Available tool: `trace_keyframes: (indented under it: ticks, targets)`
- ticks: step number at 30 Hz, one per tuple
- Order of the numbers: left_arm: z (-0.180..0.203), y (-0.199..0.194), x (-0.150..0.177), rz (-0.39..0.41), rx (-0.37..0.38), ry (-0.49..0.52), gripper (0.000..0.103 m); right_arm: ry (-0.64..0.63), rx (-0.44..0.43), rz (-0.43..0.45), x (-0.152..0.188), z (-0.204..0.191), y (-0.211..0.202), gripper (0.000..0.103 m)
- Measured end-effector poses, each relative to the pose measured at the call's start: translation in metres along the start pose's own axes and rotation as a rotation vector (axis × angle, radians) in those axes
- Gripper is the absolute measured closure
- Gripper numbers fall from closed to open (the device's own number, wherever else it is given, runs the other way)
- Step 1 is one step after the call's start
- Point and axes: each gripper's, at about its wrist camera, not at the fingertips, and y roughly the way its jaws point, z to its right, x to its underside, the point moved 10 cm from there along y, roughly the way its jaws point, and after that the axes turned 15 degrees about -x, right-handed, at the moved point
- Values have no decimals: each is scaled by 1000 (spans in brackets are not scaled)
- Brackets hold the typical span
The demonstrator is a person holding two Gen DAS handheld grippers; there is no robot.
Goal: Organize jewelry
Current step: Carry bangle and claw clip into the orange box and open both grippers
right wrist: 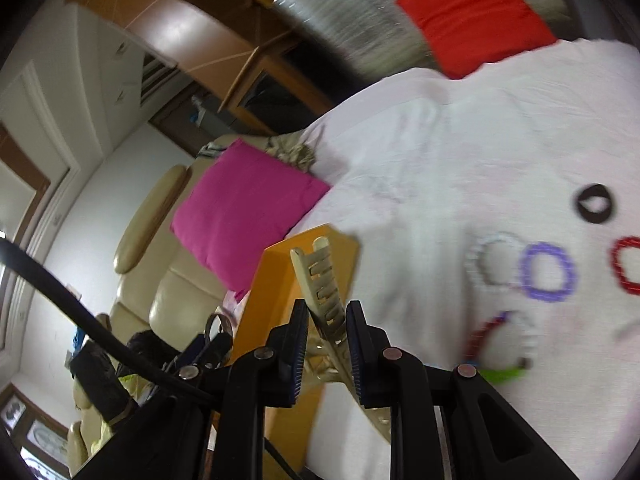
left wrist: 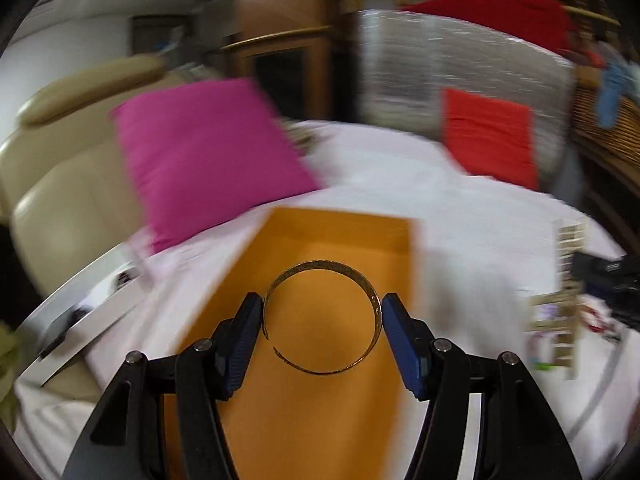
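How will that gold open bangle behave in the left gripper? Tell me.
The gold bangle looks thin, so probably light. The break in its hoop suggests it may flex if the left gripper squeezes harder. Its smooth, narrow metal band could slip or twist between the pads.

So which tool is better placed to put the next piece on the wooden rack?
Probably the left tool: it grips the gold bangle above the orange box. The right tool is shut on the wooden rack, so it can only steady it.

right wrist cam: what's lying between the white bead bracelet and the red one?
The purple bead bracelet, overlapping the white bead bracelet, apart from the red bead bracelet. Right wrist view only.
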Motion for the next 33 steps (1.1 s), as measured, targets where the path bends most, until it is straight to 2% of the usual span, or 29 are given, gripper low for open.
trace_keyframes:
  ticks: [2, 7, 12, 16, 19, 22, 29, 31, 32, 33]
  targets:
    - [-28, 22, 8, -59, -69, -30, 40, 2, -18, -19, 3, -17, 25, 82]
    - [-68, 64, 36, -212, -151, -67, 40, -24, -25, -80, 13, -57, 92, 82]
    - [-83, 80, 57, -282, -178, -53, 40, -12, -9, -137, 37, -72, 146, 82]
    - [-88, 90, 71, -336, -144, -74, 40, -13, 64, -184, 58, -60, 166, 82]
    - [-90, 95, 76, -358, -166, -59, 40, 2, 108, -200, 68, -45, 168, 82]
    - [-95, 99, 78, -375, -132, -107, 40, -20, 143, -208, 71, -39, 163, 82]
    - [-100, 109, 68, -344, -153, -95, 39, -20, 146, -204, 56, -33, 129, 81]
    - [-105, 112, 58, -300, -207, -74, 39, -12, 159, -197, 45, -25, 107, 68]
    - [-106, 114, 54, -288, -216, -61, 38, -2, 163, -186, 40, -21, 97, 64]
    - [-104, 116, 53, -285, -209, -58, 38, 7, 170, -168, 33, -15, 81, 54]
